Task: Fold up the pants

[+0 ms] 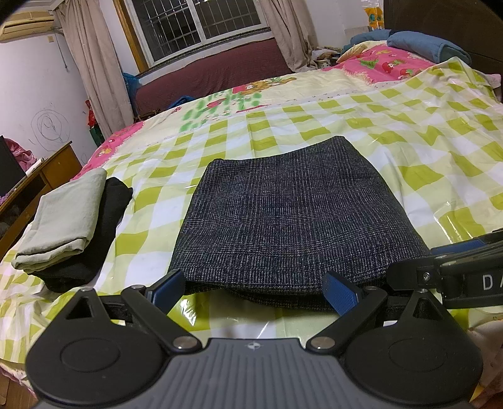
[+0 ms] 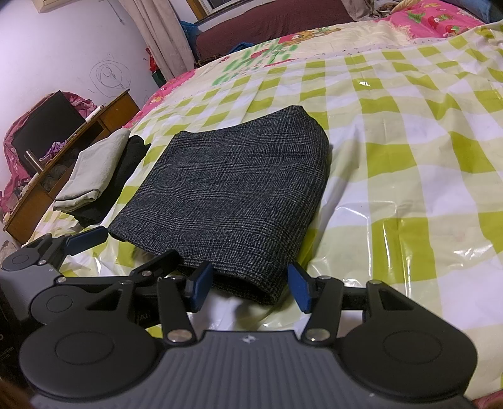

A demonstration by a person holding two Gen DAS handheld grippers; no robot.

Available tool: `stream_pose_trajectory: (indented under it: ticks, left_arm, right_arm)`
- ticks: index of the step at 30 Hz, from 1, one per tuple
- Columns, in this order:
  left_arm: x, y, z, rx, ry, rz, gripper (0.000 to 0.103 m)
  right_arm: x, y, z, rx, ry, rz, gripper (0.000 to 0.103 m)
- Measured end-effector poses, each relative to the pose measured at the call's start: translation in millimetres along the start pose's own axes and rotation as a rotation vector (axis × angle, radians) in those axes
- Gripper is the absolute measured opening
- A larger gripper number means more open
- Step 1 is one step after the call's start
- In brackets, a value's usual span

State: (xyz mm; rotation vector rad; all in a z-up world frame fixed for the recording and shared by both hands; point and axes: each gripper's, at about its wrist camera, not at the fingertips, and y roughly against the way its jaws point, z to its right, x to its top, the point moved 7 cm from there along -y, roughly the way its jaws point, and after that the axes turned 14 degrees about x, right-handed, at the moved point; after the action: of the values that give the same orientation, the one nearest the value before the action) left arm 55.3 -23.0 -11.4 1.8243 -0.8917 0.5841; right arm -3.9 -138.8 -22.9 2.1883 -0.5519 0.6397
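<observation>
1. Pants: dark grey-black woven tweed pants (image 1: 283,220), folded into a thick rectangular bundle, lying flat on the bed's yellow-green and white checked glossy plastic sheet (image 1: 424,151), near edge of bed.
2. Left tongs (image 1: 253,288): black frame, blue pads, spread wide; near folded edge of pants sits between the pads, no pinch visible.
3. Right tongs (image 2: 250,288): spread, blue pads either side of the pants' near right corner, pads not pressing on the cloth.
4. Both tongs side by side at the near edge; left tongs visible at left of right wrist view.
5. Left of pants: pale green folded cloth (image 1: 63,220) stacked on black folded garment (image 1: 94,239), apart from pants.
6. Far left: wooden cabinet (image 2: 63,157) beside bed; far: pink cartoon-print bedsheet (image 1: 386,63), barred window (image 1: 195,22), beige curtains (image 1: 94,63).
</observation>
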Motion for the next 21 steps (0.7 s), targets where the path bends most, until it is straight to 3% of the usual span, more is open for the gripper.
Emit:
stream_pose_trajectory:
  ticks: [21]
  left_arm:
    - [-0.6,0.1,-0.5,0.004,-0.002,0.002,0.103]
  right_arm:
    - [-0.1,0.0,0.3,0.0,0.0,0.0,0.055]
